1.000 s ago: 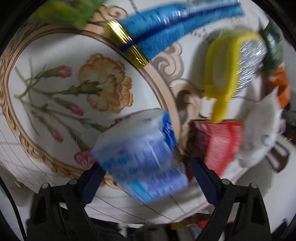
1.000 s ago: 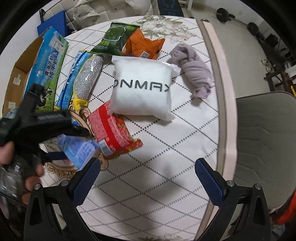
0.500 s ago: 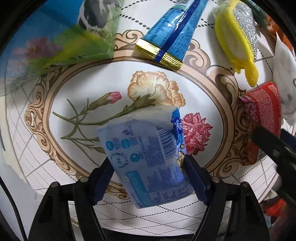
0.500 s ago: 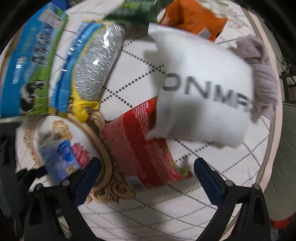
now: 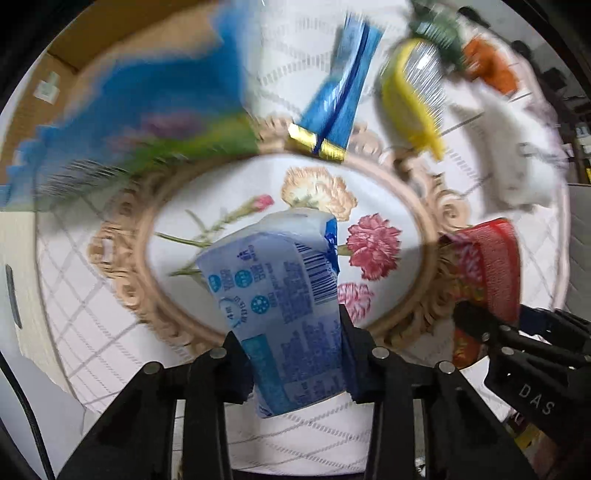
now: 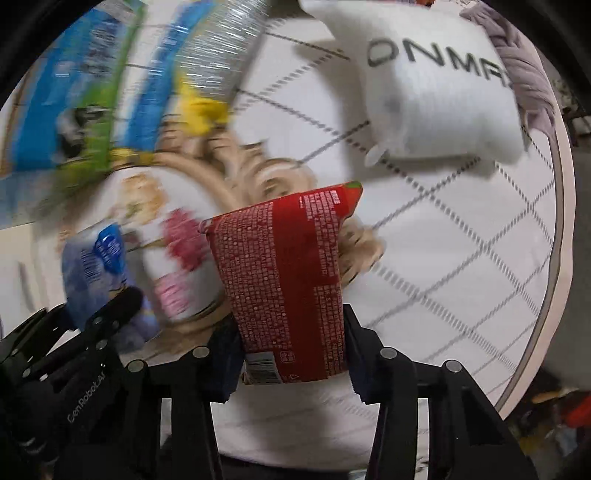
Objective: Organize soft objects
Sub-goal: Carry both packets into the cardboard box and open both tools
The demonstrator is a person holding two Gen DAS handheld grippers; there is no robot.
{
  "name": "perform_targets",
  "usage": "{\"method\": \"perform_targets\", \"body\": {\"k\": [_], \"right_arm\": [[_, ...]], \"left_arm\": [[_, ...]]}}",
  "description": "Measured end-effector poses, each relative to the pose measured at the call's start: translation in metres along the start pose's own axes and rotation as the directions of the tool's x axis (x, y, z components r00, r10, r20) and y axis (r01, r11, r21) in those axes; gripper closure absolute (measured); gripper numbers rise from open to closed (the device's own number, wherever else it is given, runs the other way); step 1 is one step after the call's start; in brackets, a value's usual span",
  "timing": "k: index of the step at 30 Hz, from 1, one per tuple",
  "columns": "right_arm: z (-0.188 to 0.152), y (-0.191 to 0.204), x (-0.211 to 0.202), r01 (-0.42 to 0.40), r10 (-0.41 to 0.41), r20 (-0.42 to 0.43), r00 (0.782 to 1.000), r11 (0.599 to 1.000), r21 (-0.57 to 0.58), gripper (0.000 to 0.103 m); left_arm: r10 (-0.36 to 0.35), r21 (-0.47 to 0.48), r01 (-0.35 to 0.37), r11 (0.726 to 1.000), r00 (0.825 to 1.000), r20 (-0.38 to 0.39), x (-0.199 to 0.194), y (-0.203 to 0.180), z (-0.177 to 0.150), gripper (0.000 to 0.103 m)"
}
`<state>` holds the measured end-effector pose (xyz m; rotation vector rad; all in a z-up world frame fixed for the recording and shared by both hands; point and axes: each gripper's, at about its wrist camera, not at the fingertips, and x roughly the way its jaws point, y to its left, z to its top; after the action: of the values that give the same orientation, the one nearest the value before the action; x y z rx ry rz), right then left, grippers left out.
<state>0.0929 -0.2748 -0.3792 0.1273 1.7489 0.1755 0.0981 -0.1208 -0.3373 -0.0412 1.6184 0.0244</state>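
Observation:
My left gripper (image 5: 295,354) is shut on a pale blue tissue pack (image 5: 280,295), held over the flower medallion of the tablecloth. My right gripper (image 6: 291,354) is shut on a red snack packet (image 6: 291,280), which also shows in the left wrist view (image 5: 487,266). The tissue pack and the left gripper show at the left of the right wrist view (image 6: 96,266). A white ONMAX pillow (image 6: 436,85) and a grey-purple cloth (image 6: 528,74) lie further back on the table.
A blue-green milk bag (image 5: 147,110), a blue packet (image 5: 340,99), a yellow and silver scrubber (image 5: 413,96), a green packet (image 5: 439,29) and an orange packet (image 5: 491,66) lie at the back. A cardboard box (image 5: 37,103) stands at the left. The table edge (image 6: 561,229) runs along the right.
My right gripper has closed in on the red snack packet and shut on it. My left gripper still holds the tissue pack and has drawn back a little over the medallion.

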Motion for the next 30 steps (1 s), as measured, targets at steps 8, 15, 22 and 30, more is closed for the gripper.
{"method": "perform_targets", "body": {"k": [8,15,22,30], "right_arm": [[-0.012,0.084,-0.127,-0.189,0.202,0.157,0.967,0.977,-0.099,0.054],[0.091,0.213,-0.180,-0.176,0.223,0.269,0.937,0.966,-0.187,0.054],[0.213,0.300,-0.079,-0.049,0.083,0.217,0.973,0.987,-0.155,0.054],[0.270,0.321,0.001,0.049,-0.026,0.165,0.986,0.990,-0.133,0.054]], "left_arm": [[-0.175,0.016,0.176,0.984,0.963,0.205,-0.168,0.068,0.021,0.069],[-0.181,-0.019,0.189,0.982,0.960,0.214,-0.166,0.178,0.152,0.069],[-0.196,-0.070,0.196,0.978,0.981,0.014,-0.053,0.242,0.246,0.069],[-0.182,-0.042,0.178,0.983,0.978,-0.101,0.003,0.263,0.275,0.066]]}}
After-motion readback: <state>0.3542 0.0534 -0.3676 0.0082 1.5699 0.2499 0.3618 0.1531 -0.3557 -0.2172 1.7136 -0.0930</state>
